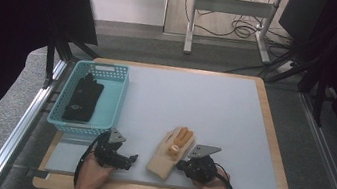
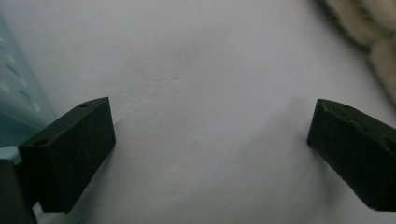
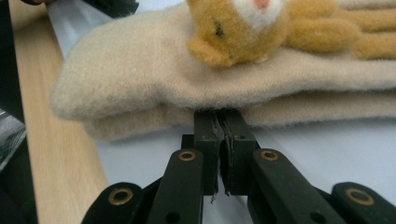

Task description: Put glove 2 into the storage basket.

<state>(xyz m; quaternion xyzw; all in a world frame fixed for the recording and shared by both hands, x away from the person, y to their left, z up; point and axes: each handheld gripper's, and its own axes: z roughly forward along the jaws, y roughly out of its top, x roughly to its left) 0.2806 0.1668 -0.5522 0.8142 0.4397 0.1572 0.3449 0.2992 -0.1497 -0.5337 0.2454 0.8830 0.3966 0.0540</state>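
Note:
A beige fleece glove with an orange plush animal on its back lies flat near the front of the grey mat. My right gripper is shut, and its tips press against the side edge of the glove, at the seam between its two layers. Whether any fabric is pinched I cannot tell. My left gripper rests low over the mat to the glove's left. Its jaws stand wide open over bare mat, with the glove's fuzzy edge at the upper right.
A teal plastic basket at the mat's left holds a pair of black gloves; its wall stands close beside my left jaw. The wooden table edge frames the mat, and the front edge is near the glove's cuff.

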